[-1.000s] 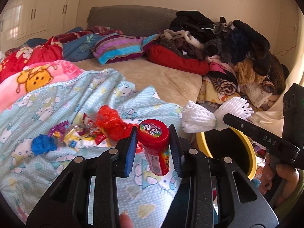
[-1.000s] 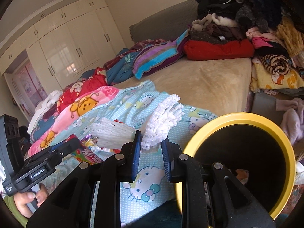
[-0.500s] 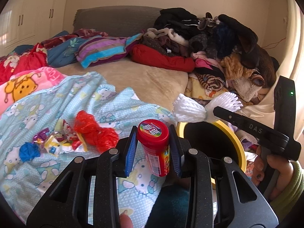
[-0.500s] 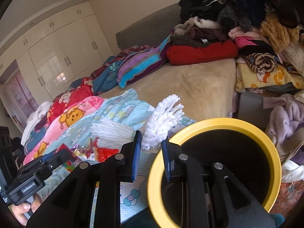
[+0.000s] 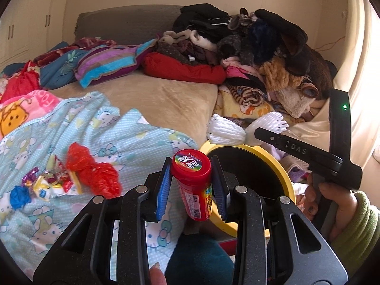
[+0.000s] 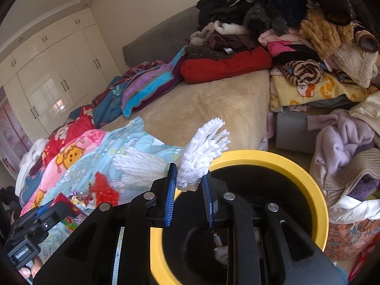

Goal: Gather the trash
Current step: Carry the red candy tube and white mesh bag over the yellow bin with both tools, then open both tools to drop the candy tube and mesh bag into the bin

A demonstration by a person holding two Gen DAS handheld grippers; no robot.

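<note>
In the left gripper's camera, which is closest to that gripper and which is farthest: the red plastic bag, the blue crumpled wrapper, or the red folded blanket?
1. Red plastic bag, just left of the left gripper.
2. Blue crumpled wrapper, farther left.
3. Red folded blanket, far back on the bed.

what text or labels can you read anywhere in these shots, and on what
"DAS": side of the right claw's black body.
"FOO": pink cartoon blanket, rest of the word hidden.
Red candy bottle in the left claw: lid print and side label too blurred to read.
Sticker on the left claw's body: too small.
Candy wrappers: unreadable.
</note>
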